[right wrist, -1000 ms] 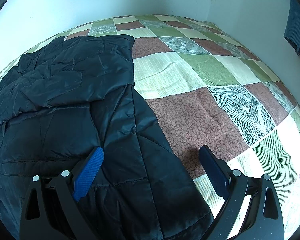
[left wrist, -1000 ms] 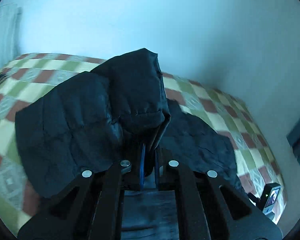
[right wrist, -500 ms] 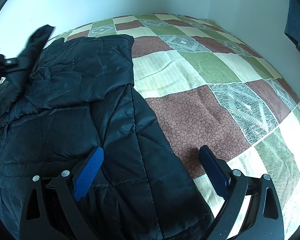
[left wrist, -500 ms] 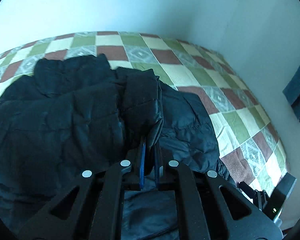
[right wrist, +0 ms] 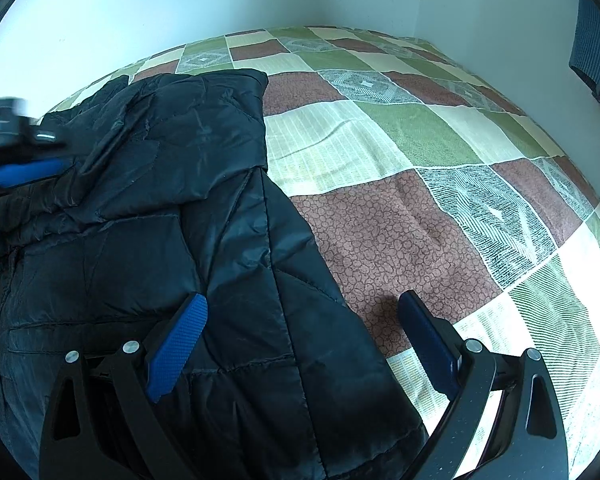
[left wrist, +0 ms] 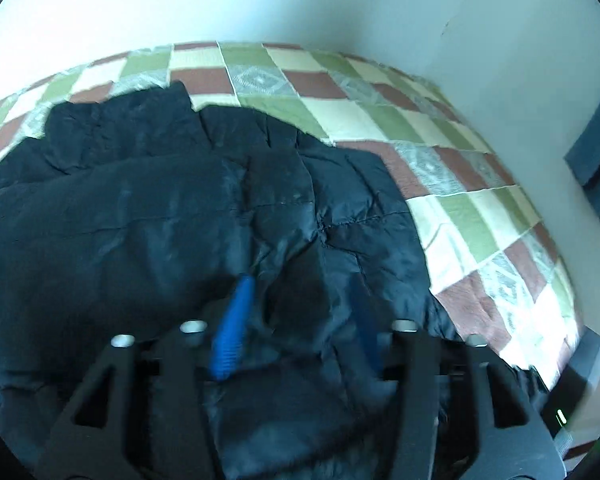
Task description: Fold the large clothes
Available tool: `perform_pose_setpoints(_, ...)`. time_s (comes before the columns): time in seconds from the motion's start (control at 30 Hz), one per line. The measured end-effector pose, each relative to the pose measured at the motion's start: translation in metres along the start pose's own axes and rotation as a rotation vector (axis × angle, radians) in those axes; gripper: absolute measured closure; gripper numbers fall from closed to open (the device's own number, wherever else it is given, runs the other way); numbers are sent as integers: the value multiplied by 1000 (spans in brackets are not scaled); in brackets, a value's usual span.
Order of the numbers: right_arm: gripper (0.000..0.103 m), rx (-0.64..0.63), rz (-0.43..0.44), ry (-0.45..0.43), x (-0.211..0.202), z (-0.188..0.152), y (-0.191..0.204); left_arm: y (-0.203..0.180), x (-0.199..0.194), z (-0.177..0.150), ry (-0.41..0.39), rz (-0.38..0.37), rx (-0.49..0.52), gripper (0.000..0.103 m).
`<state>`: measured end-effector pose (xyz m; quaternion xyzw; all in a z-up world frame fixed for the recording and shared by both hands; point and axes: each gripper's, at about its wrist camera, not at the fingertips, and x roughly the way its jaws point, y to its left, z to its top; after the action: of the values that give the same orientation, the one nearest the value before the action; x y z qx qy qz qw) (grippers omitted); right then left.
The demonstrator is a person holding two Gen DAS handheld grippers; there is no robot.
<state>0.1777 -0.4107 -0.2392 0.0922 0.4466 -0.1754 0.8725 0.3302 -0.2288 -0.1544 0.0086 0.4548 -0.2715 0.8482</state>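
On the bed point(right wrist: 440, 216), a black jacket point(right wrist: 172, 216) lies lengthwise toward the far wall (partly folded). Both hand-held grippers, left point(left wrist: 300, 320) and right point(right wrist: 300, 320), are spread above it, pinching nothing.

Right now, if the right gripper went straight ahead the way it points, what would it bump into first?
Most likely the black jacket: the right gripper hovers open over its edge. Slightly to the right it would meet the checkered bedspread instead; depth is hard to judge.
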Motion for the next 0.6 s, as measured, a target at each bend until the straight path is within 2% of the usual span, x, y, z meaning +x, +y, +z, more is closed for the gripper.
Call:
perform_pose_setpoints(0.03, 8, 2, 3, 0, -1, 0, 0, 5, -11, -2, -11, -3, 3, 49)
perform_pose_setpoints(0.1, 8, 5, 4, 2, -5, 1, -1, 25, -39, -9, -53, 24, -28, 40)
perform_pose_setpoints(0.17, 8, -3, -17, -4, -16, 3, -1, 52, -62, -18, -84, 71, -43, 39)
perform_pose_setpoints(0.27, 8, -20, -27, -77, -49, 9, 7, 112, -93, -31, -129, 219, -100, 36)
perform_pose_setpoints(0.33, 8, -40, 21, -130, -70, 20, 23, 156, -104, -37, -143, 313, -152, 36)
perform_pose_setpoints(0.4, 9, -74, 88, -159, -81, 34, 47, 189, -108, -40, -136, 364, -209, 36)
perform_pose_setpoints(0.47, 20, -116, 150, -153, -78, 53, 77, 219, -108, -41, -143, 409, -259, 36)
perform_pose_setpoints(0.5, 36, -137, 175, -144, -71, 65, 97, 231, -106, -39, -143, 432, -271, 36)
perform_pose_setpoints(0.53, 46, -147, 188, -131, -64, 73, 110, 235, -104, -38, -141, 443, -273, 36)
perform_pose_setpoints(0.6, 46, -162, 225, -97, -45, 90, 136, 243, -95, -32, -142, 470, -251, 36)
